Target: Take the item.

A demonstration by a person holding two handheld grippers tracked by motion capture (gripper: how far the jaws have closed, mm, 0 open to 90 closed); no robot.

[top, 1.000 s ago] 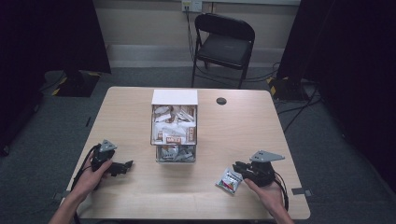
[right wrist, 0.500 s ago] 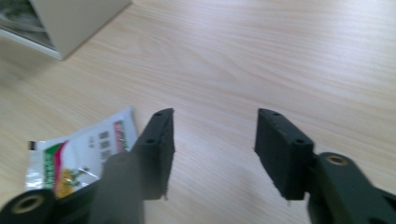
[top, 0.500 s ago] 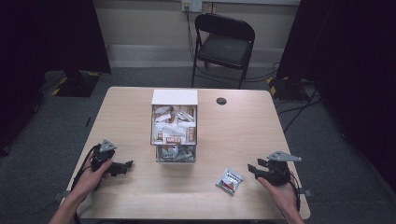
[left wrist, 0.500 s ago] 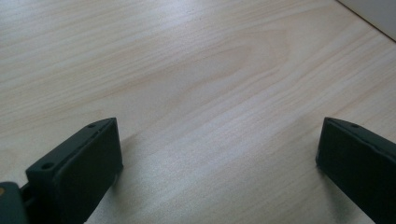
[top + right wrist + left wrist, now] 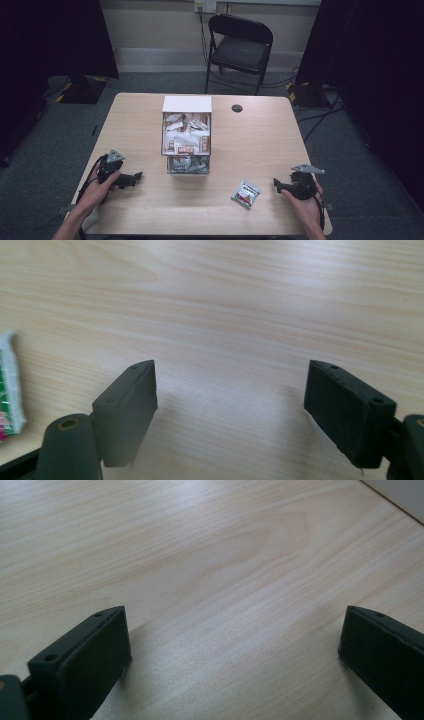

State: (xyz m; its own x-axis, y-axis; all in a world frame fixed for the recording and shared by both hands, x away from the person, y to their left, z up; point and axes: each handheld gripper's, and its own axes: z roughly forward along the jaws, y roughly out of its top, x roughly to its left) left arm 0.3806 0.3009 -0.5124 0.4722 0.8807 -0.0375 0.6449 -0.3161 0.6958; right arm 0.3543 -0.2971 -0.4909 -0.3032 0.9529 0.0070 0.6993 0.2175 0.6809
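Pale wood table (image 5: 150, 115) carried a snack packet (image 5: 246, 193), lying free at nine o'clock of the right gripper (image 5: 276, 184). Its jaws had just been opening, nothing between them. The left gripper (image 5: 232, 660) stood wide over bare wood.

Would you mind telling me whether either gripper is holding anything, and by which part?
Nothing: both the left gripper and right gripper are open and the snack packet lies free.

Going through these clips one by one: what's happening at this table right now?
A person at a wooden table holds a hand-held gripper in each hand. The right hand-held gripper has just been opening, with nothing between its jaws; a small snack packet lies flat on the table beside it, apart from it. The left hand-held gripper rests open near a clear box of packets.
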